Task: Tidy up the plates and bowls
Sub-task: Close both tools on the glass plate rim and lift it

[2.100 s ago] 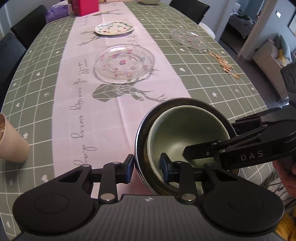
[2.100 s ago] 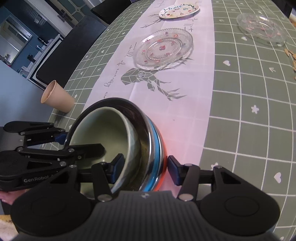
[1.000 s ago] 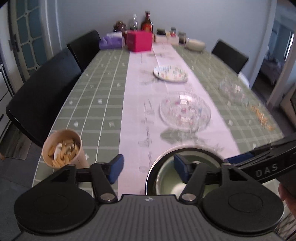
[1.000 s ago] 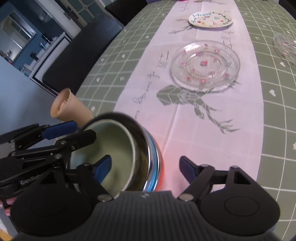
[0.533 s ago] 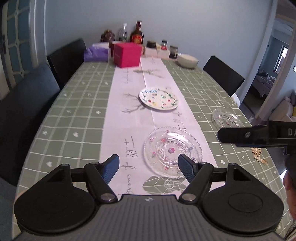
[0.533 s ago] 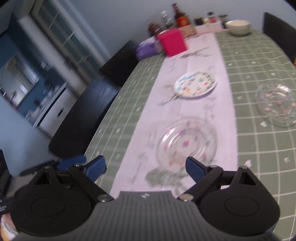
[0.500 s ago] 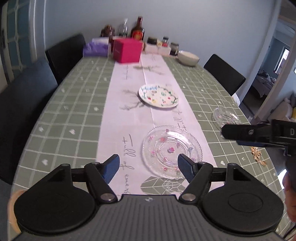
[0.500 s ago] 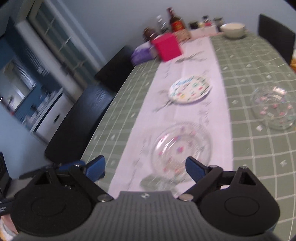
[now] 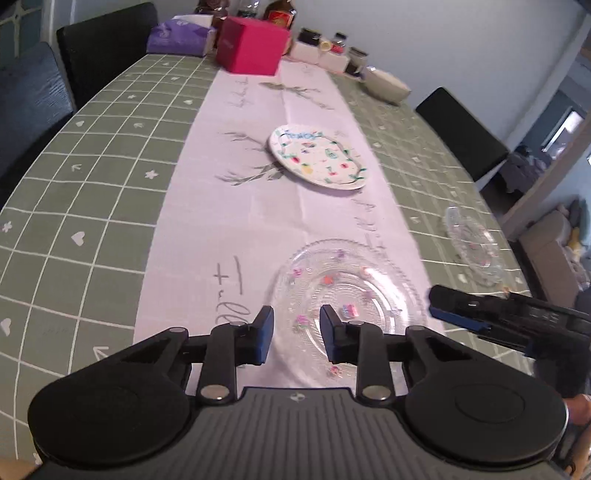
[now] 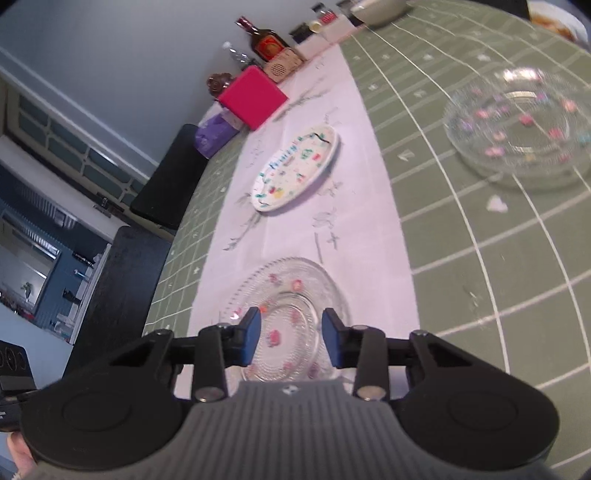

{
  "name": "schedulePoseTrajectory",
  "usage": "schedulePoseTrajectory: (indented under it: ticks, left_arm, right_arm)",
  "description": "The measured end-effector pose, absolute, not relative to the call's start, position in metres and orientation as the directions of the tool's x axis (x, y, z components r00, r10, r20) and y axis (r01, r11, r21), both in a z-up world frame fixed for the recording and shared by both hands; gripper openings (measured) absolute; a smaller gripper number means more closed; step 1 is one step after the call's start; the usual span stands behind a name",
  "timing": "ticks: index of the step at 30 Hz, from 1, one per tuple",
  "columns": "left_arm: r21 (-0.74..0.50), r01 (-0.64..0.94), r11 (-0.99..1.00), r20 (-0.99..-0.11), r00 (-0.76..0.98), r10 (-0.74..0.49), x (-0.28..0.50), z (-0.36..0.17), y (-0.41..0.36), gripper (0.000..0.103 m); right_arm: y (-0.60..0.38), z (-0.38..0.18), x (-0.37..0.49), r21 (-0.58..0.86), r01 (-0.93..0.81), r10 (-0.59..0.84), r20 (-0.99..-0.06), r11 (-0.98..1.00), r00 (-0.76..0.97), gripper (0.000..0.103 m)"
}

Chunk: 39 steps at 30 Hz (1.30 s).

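Observation:
A clear glass plate (image 9: 351, 291) with coloured dots lies on the white runner, just ahead of both grippers; it also shows in the right wrist view (image 10: 288, 317). My left gripper (image 9: 295, 338) is open and empty at its near left rim. My right gripper (image 10: 290, 341) is open and empty above its near part; one of its fingers (image 9: 458, 308) shows at the plate's right rim. A white painted plate (image 9: 317, 157) (image 10: 295, 168) lies farther along the runner. A small glass bowl (image 9: 476, 245) (image 10: 521, 123) sits on the green cloth to the right.
A pink box (image 9: 251, 44), a purple tissue pack (image 9: 181, 35), bottles and jars (image 10: 266, 40) and a white bowl (image 9: 386, 86) stand at the far end. Black chairs (image 9: 461, 133) line both sides. The nested bowls seen earlier are out of view.
Both grippers have left the nested bowls, lifted and moved forward along the table to the glass plate. Their jaws have narrowed but remain open.

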<state>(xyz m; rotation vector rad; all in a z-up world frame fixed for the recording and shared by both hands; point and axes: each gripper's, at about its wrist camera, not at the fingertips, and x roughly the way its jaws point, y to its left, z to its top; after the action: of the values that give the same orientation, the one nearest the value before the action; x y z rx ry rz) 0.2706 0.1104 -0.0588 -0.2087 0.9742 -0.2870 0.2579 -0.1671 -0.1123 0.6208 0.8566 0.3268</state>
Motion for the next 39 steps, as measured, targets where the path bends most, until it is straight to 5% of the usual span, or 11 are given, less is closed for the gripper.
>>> schedulePoseTrajectory:
  ticks: [7, 16, 18, 31, 34, 37, 39]
  left_arm:
    - [-0.344, 0.085, 0.935, -0.800, 0.496, -0.339, 0.282, -0.068, 0.119, 0.034]
    - [-0.384, 0.044, 0.922, -0.843, 0.392, -0.369, 0.299, -0.089, 0.115, 0.035]
    - [-0.411, 0.005, 0.912, -0.831, 0.409, -0.377, 0.301, -0.090, 0.118, 0.035]
    - [-0.503, -0.056, 0.862, -0.792, 0.430, -0.434, 0.318, -0.098, 0.134, 0.035]
    - [-0.490, -0.060, 0.870, -0.808, 0.407, -0.427, 0.319, -0.098, 0.128, 0.012]
    - [-0.452, -0.037, 0.891, -0.818, 0.415, -0.397, 0.317, -0.096, 0.124, 0.012]
    - [-0.444, -0.030, 0.895, -0.818, 0.421, -0.392, 0.316, -0.095, 0.122, 0.011]
  right_arm:
    - [-0.195, -0.138, 0.260, 0.644, 0.093, 0.452, -0.626, 0.760, 0.636, 0.037]
    - [-0.193, -0.156, 0.267, 0.757, 0.056, 0.584, -0.547, 0.651, 0.600, 0.033]
    - [-0.191, -0.157, 0.267, 0.749, 0.049, 0.583, -0.554, 0.661, 0.594, 0.027]
    - [-0.176, -0.147, 0.267, 0.647, -0.022, 0.533, -0.608, 0.762, 0.589, 0.024]
    - [-0.171, -0.144, 0.266, 0.610, -0.037, 0.508, -0.622, 0.792, 0.596, 0.024]
    - [-0.176, -0.147, 0.266, 0.637, 0.015, 0.502, -0.623, 0.771, 0.600, 0.019]
    - [-0.179, -0.150, 0.266, 0.635, 0.037, 0.491, -0.631, 0.771, 0.601, 0.006]
